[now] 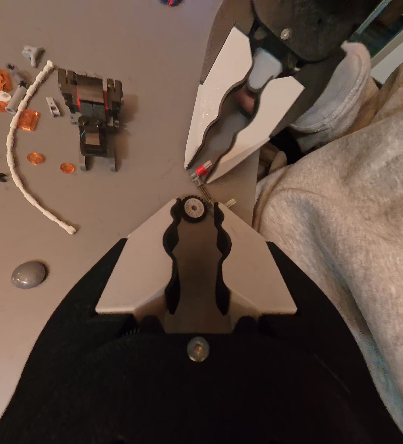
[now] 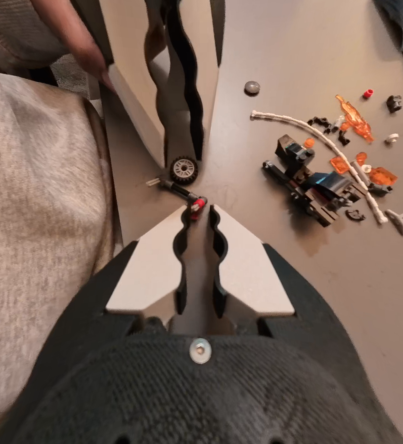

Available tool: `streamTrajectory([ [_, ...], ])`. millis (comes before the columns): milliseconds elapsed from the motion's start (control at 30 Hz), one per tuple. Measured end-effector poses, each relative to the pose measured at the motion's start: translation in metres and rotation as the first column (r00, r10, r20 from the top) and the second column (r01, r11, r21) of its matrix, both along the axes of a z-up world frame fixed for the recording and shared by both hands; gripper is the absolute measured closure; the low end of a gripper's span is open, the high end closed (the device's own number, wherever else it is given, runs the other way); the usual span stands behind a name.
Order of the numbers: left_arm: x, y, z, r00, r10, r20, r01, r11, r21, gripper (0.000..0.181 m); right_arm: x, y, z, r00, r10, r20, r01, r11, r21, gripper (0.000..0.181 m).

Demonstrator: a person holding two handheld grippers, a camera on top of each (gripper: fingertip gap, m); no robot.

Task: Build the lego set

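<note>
**A:** Lego pieces are lying spread over the grey surface (image 1: pixel 128 43), and the half-built dark model (image 1: pixel 92 115) is sitting among them, well apart from both tools. Where is the wheel sitting?

**B:** The small wheel (image 1: pixel 195 207), black tyre on a pale grey hub, is sitting between the fingertips of the left hand-held gripper (image 1: pixel 195 206), whose fingers are pressing in on it from both sides. In the right wrist view the same wheel (image 2: pixel 183 169) is showing at the tip of that tool, right down at the surface.

**A:** And the other one?

**B:** The right hand-held gripper (image 2: pixel 198 208) is pointing toward the left one, tips near each other. A thin black axle assembly (image 2: pixel 180 189) with a red connector (image 2: pixel 197 205) at its end is lying between the two. The red end is resting against the inner edge of one finger; the other finger is standing clear of it, so the fingers are standing a little apart rather than clamping.

**A:** Is the axle touching the wheel?

**B:** Its far end is reaching just beside the tyre; I cannot tell whether they are touching.

**A:** What else is lying around?

**B:** A long white curved rod (image 1: pixel 25 149), several clear orange pieces (image 1: pixel 28 119), a grey dome (image 1: pixel 28 274), and black bits. A person's grey sleeve (image 1: pixel 339 216) is filling the edge of the view.
</note>
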State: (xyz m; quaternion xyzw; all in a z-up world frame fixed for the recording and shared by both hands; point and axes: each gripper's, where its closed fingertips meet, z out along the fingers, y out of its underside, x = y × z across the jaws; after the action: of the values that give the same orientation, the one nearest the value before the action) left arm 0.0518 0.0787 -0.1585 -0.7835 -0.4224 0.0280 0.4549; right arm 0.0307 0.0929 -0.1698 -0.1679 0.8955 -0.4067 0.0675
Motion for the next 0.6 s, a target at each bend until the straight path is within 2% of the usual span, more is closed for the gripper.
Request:
streamTrajectory([
  [100,0.004,0.006,0.006,0.999,-0.034,-0.017,0.034,0.998,0.043,0.151,-0.005,0.001,-0.001,1.0,-0.023,0.011,0.023,1.0,0.01,0.176],
  [233,0.011,0.019,0.004,0.995,-0.098,-0.012,0.099,0.995,0.027,0.149,-0.008,0.002,-0.001,0.998,-0.045,0.043,0.043,0.999,0.024,0.177],
  [367,0.01,0.029,0.008,0.993,-0.109,-0.047,0.111,0.994,0.025,0.149,-0.017,0.005,-0.001,0.994,-0.099,0.05,0.096,0.994,0.056,0.177],
  [600,-0.009,0.038,0.017,0.993,0.009,-0.118,-0.004,0.999,0.04,0.155,-0.026,0.014,0.005,0.954,-0.266,0.14,0.239,0.954,0.182,0.177],
])
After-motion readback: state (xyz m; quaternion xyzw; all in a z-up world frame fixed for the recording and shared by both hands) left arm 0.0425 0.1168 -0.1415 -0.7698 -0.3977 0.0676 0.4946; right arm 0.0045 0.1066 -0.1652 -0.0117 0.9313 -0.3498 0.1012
